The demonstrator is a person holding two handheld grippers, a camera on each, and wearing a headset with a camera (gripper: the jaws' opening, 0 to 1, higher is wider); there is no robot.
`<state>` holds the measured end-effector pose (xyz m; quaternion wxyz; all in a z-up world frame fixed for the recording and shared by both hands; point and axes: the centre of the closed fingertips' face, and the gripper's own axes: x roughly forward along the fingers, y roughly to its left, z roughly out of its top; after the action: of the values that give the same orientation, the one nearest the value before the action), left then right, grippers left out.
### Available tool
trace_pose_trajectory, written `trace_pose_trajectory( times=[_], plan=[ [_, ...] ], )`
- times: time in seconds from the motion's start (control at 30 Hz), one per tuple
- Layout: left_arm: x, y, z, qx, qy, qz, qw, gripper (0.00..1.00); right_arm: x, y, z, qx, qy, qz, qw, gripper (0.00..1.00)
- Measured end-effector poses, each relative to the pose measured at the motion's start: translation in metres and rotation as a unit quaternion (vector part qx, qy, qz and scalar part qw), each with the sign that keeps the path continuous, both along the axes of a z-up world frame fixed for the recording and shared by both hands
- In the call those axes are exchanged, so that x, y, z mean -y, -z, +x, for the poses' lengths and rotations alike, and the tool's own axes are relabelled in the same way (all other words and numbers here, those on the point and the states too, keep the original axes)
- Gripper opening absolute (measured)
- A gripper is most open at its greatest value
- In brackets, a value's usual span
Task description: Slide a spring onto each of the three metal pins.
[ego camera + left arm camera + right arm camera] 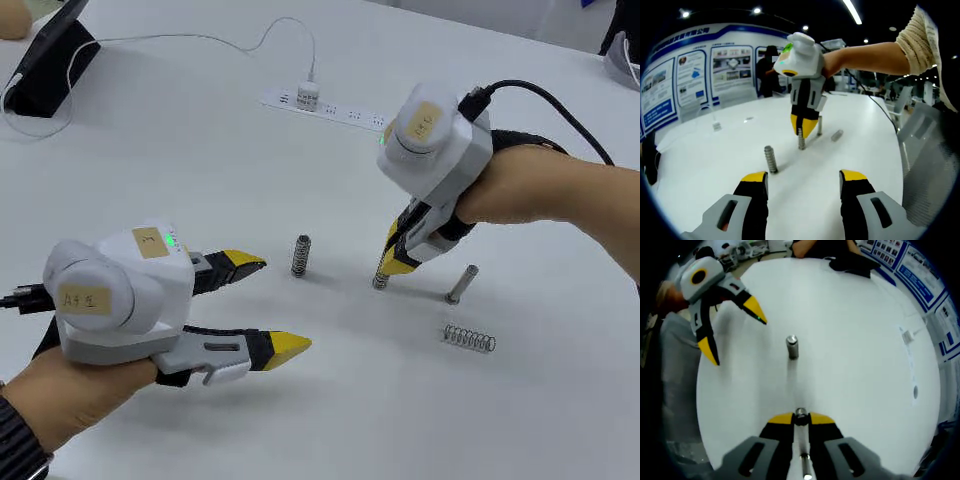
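Logged on white worktop (200,180), about mid-surface and away from every edge: row of three standing pins. Found first pin (301,255), on the left-edge side, already sleeved by a spring and standing free. Found right gripper (385,268) pointing down, tips pressed together on the top of middle pin (381,281), with spring coils showing round its lower part. Found third pin (462,284) bare, near the right gripper on the right-edge side. Found loose spring (469,338) lying flat, just toward the near edge from it. Noted left gripper (285,303) toward the near-left corner, jaws spread wide, holding nothing, aimed at the pins. Noted power strip (320,105) toward the far edge.
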<state>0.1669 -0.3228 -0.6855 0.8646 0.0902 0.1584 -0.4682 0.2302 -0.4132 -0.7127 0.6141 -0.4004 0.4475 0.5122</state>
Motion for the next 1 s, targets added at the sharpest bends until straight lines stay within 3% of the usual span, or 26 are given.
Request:
trace_pose_trajectory(
  times=[0.57,1.0],
  plan=[
    [0.007,-0.002,-0.003,0.001,0.008,-0.002,1.0000,0.58,0.000,0.003,-0.004,0.000,0.005,0.004,1.0000,0.16],
    [0.011,-0.003,-0.003,0.003,0.015,-0.001,0.9999,0.57,0.014,-0.023,-0.014,0.034,0.023,0.032,0.9986,0.20]
  ],
)
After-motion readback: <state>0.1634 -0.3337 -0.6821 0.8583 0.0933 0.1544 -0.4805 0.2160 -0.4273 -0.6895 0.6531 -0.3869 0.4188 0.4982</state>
